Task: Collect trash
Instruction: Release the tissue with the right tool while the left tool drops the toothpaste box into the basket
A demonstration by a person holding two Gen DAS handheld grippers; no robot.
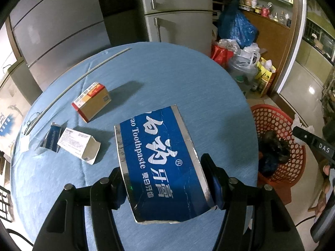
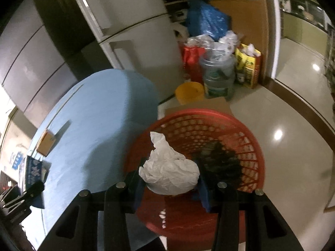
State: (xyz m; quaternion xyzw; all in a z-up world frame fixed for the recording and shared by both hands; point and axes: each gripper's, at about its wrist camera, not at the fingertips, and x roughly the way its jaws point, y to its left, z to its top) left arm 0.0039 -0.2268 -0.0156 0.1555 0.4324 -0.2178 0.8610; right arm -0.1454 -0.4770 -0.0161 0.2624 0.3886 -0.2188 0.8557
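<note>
Now I am holding the crumpled white tissue (image 2: pixel 169 172) in my right gripper (image 2: pixel 170 186) over the red plastic mesh basket (image 2: pixel 247 129); releasing it near the centre seems best, while my left gripper (image 1: pixel 167 185) is clamping the flattened blue toothpaste carton (image 1: pixel 161 163).

Left gripper (image 1: pixel 167 179) angled downward, jaws clamped across a toothpaste box (image 1: pixel 161 159), right gripper (image 2: pixel 170 179) tilted down, closed on a crumpled white tissue (image 2: pixel 169 171)
</note>
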